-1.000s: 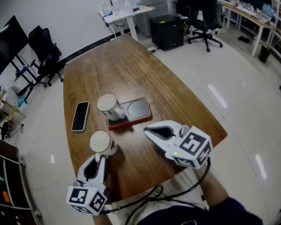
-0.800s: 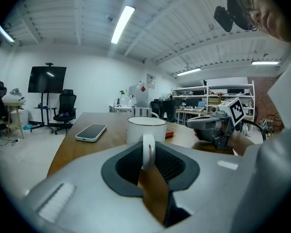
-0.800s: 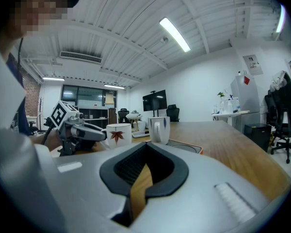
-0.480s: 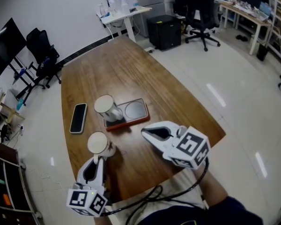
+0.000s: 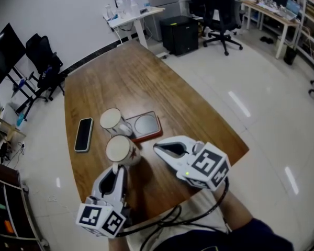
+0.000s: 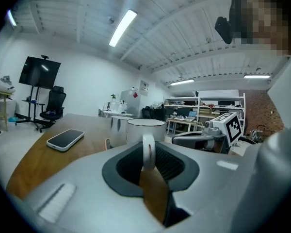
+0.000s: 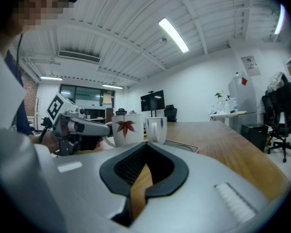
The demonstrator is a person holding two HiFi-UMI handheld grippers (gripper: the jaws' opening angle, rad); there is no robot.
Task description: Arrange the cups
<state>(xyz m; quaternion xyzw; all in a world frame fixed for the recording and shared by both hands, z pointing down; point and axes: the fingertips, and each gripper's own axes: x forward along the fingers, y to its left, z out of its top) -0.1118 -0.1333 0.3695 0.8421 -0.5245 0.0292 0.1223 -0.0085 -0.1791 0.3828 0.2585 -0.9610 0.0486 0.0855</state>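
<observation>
Two white cups are in view. One cup (image 5: 114,120) stands on the left spot of the orange-rimmed tray (image 5: 152,133). The other cup (image 5: 120,150), with a red leaf print (image 7: 124,127), is just in front of the tray, close beside the first. My left gripper (image 5: 116,167) is shut on its handle (image 6: 148,149), which shows upright between the jaws. Whether this cup rests on the table I cannot tell. My right gripper (image 5: 157,148) hovers to the cup's right, shut with nothing in it (image 7: 144,165).
A black phone (image 5: 83,135) lies on the wooden table (image 5: 146,82) left of the cups. The tray's right round spot (image 5: 145,123) is bare. The table's near edge is under both grippers. Office chairs, desks and a black cabinet stand on the floor beyond.
My left gripper has carried the leaf cup forward and to the right, from nearer the table's edge to right beside the cup on the tray. The right gripper has stayed put.
</observation>
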